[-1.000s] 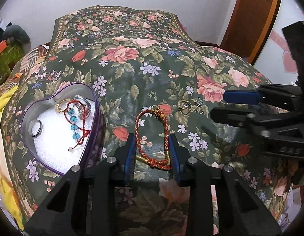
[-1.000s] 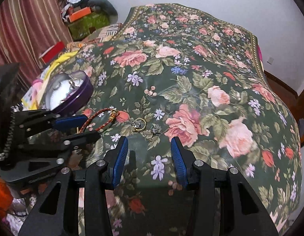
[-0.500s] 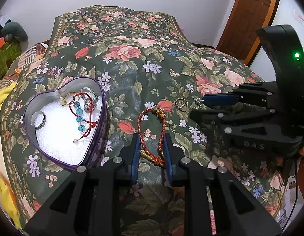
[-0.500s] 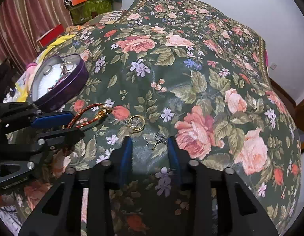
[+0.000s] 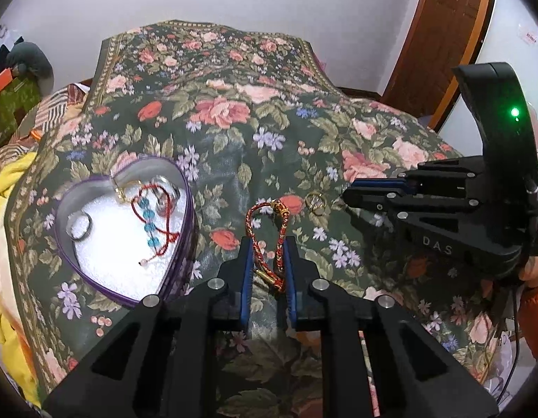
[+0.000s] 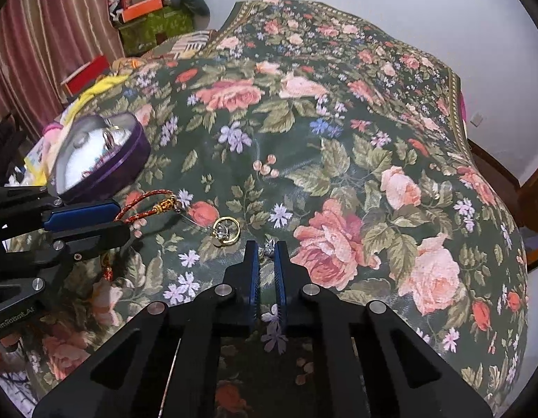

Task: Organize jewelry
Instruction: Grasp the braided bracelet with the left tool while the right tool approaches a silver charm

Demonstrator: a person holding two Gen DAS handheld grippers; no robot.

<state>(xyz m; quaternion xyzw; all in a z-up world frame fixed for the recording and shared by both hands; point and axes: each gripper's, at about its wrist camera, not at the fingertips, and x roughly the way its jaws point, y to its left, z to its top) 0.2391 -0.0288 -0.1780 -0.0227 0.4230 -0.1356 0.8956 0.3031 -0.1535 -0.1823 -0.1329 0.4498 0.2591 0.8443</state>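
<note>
On the floral bedspread point(image 5: 234, 160), the left gripper point(image 5: 267, 244) brackets the red-and-gold braided cord bracelet point(image 5: 267, 240), jaws narrowed and apparently pinching it. The right gripper point(image 6: 266, 249) is nearly closed on a small silver earring point(image 6: 267, 244), beside the gold ring point(image 6: 227, 231). Risk: soft cloth could snag, or the earring slip, before reaching the purple heart-shaped tin point(image 5: 185, 191).

Both wrist views are evenly lit by soft indoor light, with faint shadows. Focus is sharp at centre. Fisheye distortion bends the edges, and dark vignetting fills every corner. A green indicator light point(image 5: 514, 111) glows brightly at upper right.
</note>
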